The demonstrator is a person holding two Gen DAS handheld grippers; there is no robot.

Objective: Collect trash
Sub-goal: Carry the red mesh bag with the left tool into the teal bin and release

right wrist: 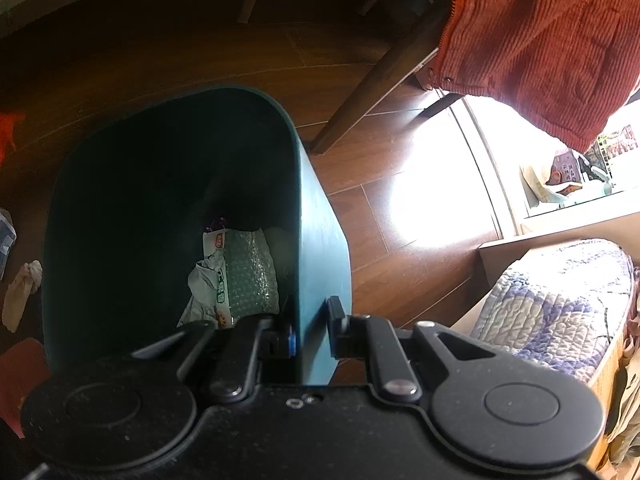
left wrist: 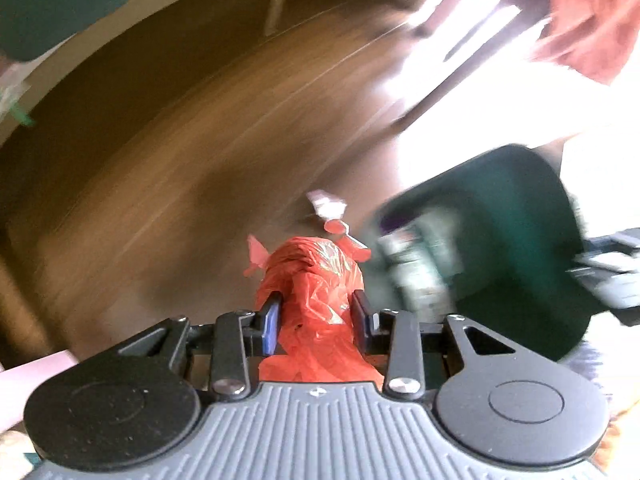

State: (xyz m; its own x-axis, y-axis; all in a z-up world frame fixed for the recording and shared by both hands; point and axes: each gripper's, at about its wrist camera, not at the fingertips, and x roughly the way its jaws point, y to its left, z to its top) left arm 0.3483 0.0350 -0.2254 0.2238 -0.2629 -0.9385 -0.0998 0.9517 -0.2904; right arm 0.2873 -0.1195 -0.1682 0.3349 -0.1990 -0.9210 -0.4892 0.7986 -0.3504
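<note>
My left gripper [left wrist: 316, 312] is shut on a crumpled red plastic bag [left wrist: 316, 280] and holds it above the wooden floor, left of the dark green trash bin [left wrist: 500, 240]; that view is motion-blurred. My right gripper [right wrist: 310, 320] is shut on the bin's right wall [right wrist: 320, 264], one finger inside and one outside, holding the bin tilted. Inside the bin lie bubble wrap [right wrist: 248, 276] and white wrappers [right wrist: 208, 280]. A small scrap of white and red trash [left wrist: 330, 210] lies on the floor beyond the bag.
Loose trash lies on the floor left of the bin: a crumpled tissue [right wrist: 22, 292] and red plastic [right wrist: 10, 132]. A wooden chair leg [right wrist: 372, 84] with an orange garment [right wrist: 540, 40] stands behind the bin. A quilted cushion [right wrist: 560, 304] is at the right.
</note>
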